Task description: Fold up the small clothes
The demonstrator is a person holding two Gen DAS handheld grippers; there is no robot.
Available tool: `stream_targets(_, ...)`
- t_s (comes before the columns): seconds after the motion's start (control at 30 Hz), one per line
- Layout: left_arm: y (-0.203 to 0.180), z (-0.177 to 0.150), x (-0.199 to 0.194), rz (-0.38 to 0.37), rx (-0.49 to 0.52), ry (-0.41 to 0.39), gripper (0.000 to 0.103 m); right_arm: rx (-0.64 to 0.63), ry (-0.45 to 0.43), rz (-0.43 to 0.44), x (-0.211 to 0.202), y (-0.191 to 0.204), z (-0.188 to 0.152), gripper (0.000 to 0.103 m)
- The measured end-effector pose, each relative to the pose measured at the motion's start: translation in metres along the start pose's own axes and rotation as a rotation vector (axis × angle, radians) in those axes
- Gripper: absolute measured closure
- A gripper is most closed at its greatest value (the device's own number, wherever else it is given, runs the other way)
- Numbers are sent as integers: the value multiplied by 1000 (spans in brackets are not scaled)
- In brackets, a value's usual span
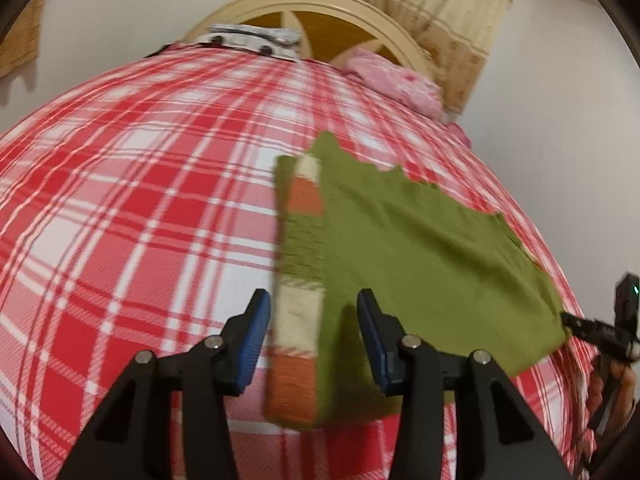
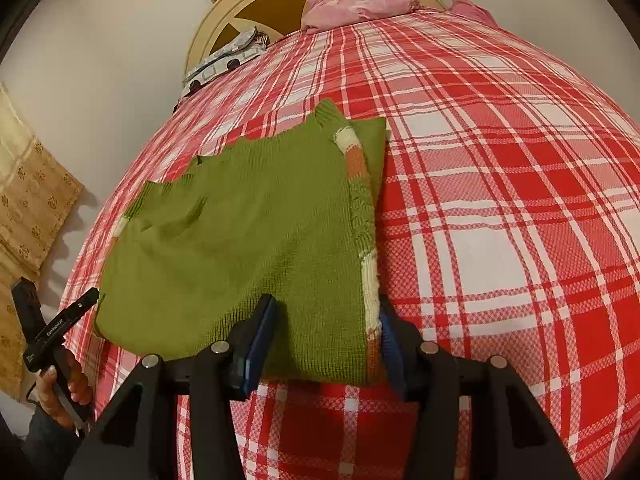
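A small green knit sweater (image 1: 420, 248) with cream and orange stripes on a folded-in sleeve lies flat on the red and white plaid bedspread (image 1: 140, 208). It also shows in the right wrist view (image 2: 240, 248). My left gripper (image 1: 312, 336) is open, its blue pads either side of the striped sleeve edge at the sweater's near corner. My right gripper (image 2: 326, 344) is open, its pads either side of the sweater's near hem by the striped edge. The other gripper shows at the far right of the left wrist view (image 1: 596, 332) and at the lower left of the right wrist view (image 2: 56, 332).
A pink cloth (image 2: 360, 0) and a patterned grey item (image 2: 224, 60) lie at the head of the bed by the round cream headboard (image 1: 320, 4). White walls and beige curtains (image 2: 28, 184) surround the bed. The bed's edge runs close to the sweater's outer side.
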State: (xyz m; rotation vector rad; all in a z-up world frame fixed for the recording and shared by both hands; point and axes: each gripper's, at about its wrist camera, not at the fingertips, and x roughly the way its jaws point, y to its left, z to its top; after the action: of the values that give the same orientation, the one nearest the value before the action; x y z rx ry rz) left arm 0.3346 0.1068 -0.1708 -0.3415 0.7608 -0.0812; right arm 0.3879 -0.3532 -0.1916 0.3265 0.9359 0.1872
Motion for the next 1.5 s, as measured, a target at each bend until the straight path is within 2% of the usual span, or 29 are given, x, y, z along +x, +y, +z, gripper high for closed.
stream_targets(0.13, -1, -1, 9, -32, 3, 45, 54, 9, -4, 7, -1, -2, 0, 52)
stream_targets(0.2, -6, -2, 13, -46, 27, 70, 57, 10, -2, 7, 0, -1, 1, 52)
stream_targets(0.23, -7, -3, 12, -46, 38, 69, 60, 5, -3, 6, 1, 0, 1, 52)
stream_targets(0.3, -8, -3, 8, -47, 48, 53, 77, -16, -11, -2, 0, 4, 2, 52)
stream_targets(0.33, -7, -4, 6, -58, 52, 49, 85, -21, -13, -1, 0, 5, 1, 66)
stream_targets(0.4, -8, -5, -2, -74, 67, 29, 94, -31, -23, 0, -4, 7, 0, 84)
stream_targets(0.47, -10, -8, -9, -73, 94, 25, 95, -38, -27, 14, -9, 8, 0, 90)
stream_targets(0.6, -3, -18, -15, -71, 72, 52, 95, -62, -19, 7, -19, 10, -4, 96)
stream_targets(0.73, 2, -18, -13, -78, 48, 63, 95, -46, 38, -15, -8, -3, -12, 96)
stream_targets(0.87, -1, -20, -10, -71, 60, 61, 92, -42, 33, -40, -11, -1, -9, 95)
stream_targets(0.9, 1, -21, -9, -77, 51, 65, 91, -74, 17, -79, -16, 6, -7, 93)
stream_targets(0.97, 4, -21, -9, -83, 33, 66, 88, -171, -40, -215, -28, 25, 1, 83)
stream_targets(1.0, 6, -22, -9, -86, 19, 60, 87, -196, -65, -231, -33, 33, 7, 63)
stream_targets(1.03, 8, -23, -9, -78, 8, 61, 82, -204, -82, -220, -36, 38, 11, 38)
stream_targets(1.07, 8, -23, -8, -74, 7, 67, 81, -198, -111, -180, -40, 44, 19, 32)
stream_targets(1.17, 5, -25, -6, -54, 20, 68, 81, -219, -101, -34, -28, 76, 37, 31)
stream_targets(1.23, 0, -26, -2, -33, 47, 81, 81, -256, -75, 14, -11, 99, 44, 31)
stream_targets(1.33, -3, -27, -1, -12, 71, 83, 81, -188, 45, 104, 44, 111, 68, 31)
stream_targets(1.37, -3, -27, -1, -14, 72, 83, 81, -184, 49, 87, 57, 110, 75, 31)
stream_targets(1.47, 2, -27, 0, -36, 53, 90, 81, -150, 138, -14, 111, 92, 98, 31)
stream_targets(1.5, 4, -27, 0, -49, 43, 92, 81, -128, 155, -72, 124, 81, 105, 31)
